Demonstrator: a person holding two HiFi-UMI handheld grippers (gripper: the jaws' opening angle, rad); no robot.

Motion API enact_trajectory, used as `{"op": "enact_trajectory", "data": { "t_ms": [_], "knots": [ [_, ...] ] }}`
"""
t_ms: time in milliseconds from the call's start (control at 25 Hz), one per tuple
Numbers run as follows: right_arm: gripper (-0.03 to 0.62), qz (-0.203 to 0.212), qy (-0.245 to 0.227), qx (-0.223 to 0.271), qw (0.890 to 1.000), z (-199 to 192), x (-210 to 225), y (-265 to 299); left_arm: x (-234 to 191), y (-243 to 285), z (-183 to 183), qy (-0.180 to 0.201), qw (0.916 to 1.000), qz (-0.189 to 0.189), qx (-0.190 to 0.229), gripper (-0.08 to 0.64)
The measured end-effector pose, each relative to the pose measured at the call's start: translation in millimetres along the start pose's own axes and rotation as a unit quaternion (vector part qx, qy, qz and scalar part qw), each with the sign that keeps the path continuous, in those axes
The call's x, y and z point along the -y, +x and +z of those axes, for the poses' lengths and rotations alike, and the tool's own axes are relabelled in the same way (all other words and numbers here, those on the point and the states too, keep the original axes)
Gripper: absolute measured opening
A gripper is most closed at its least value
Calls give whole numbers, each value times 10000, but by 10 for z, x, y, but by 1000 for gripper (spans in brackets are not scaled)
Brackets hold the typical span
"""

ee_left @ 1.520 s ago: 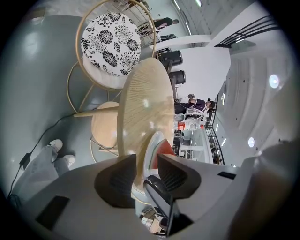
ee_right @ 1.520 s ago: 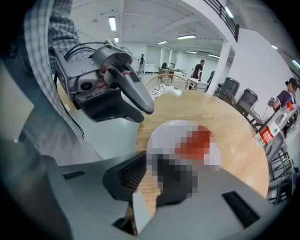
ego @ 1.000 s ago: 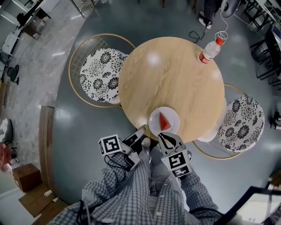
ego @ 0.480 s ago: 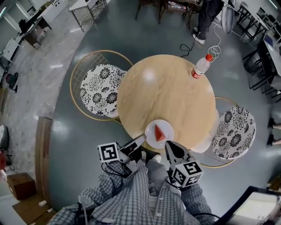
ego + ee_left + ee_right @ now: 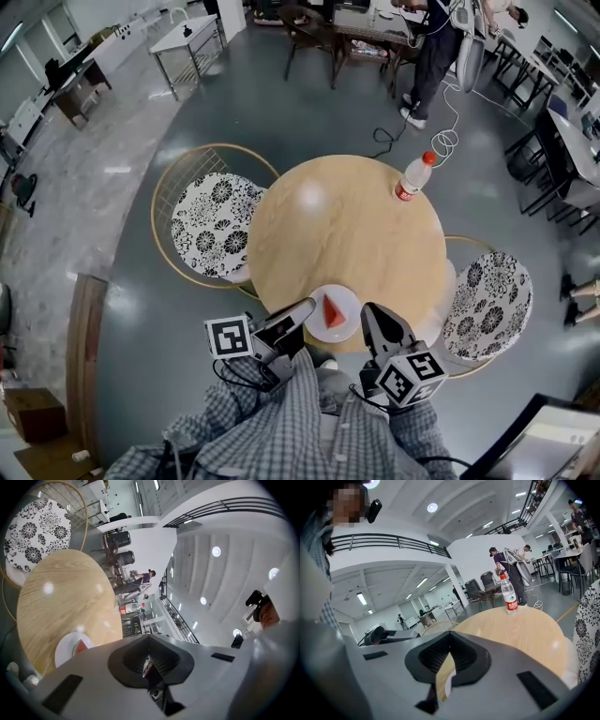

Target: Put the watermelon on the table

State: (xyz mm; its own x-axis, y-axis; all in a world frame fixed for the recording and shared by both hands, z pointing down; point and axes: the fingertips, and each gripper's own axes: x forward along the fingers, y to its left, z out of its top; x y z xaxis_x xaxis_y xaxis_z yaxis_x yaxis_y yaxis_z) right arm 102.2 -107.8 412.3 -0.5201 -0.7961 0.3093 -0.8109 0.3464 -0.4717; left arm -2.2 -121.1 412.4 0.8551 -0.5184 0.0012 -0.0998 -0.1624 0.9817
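A red watermelon wedge [image 5: 333,311] lies on a white plate [image 5: 345,298] at the near edge of the round wooden table [image 5: 347,225]. My left gripper [image 5: 307,307] is shut and empty, with its tip just left of the plate. On the plate's right side my right gripper [image 5: 367,310] is also shut and empty. The left gripper view shows the plate [image 5: 65,645] and the wedge [image 5: 82,645] beyond the closed left gripper [image 5: 149,640]. In the right gripper view the closed right gripper [image 5: 449,637] points across the table [image 5: 525,630].
A plastic water bottle [image 5: 413,175] with a red cap stands at the table's far right edge. Floral-cushioned wire chairs stand at the left [image 5: 211,223] and right [image 5: 485,305]. A cable [image 5: 441,141] lies on the floor beyond, near a standing person [image 5: 427,56].
Both grippers have risen and drawn back a little from the plate toward me. The plate with the wedge has stayed at the table's near edge.
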Motion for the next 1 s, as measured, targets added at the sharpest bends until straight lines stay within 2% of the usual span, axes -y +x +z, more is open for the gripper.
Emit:
{"op": "enact_trajectory", "data": {
  "t_ms": [120,320,520,1000],
  "knots": [
    [8,12,28,149,9999,114,-3,-40,110,67,45,186,9997,-133,-5,8],
    [8,-8,29,298,9996,210,33,-105,222,164,65,252,9993,-258,2,8],
    [8,44,-4,307,9995,234,41,-99,189,150,22,380,9992,-53,-91,8],
    [8,149,-210,166,9995,184,-27,-90,176,187,-69,135,9997,-150,-149,8]
  ]
}}
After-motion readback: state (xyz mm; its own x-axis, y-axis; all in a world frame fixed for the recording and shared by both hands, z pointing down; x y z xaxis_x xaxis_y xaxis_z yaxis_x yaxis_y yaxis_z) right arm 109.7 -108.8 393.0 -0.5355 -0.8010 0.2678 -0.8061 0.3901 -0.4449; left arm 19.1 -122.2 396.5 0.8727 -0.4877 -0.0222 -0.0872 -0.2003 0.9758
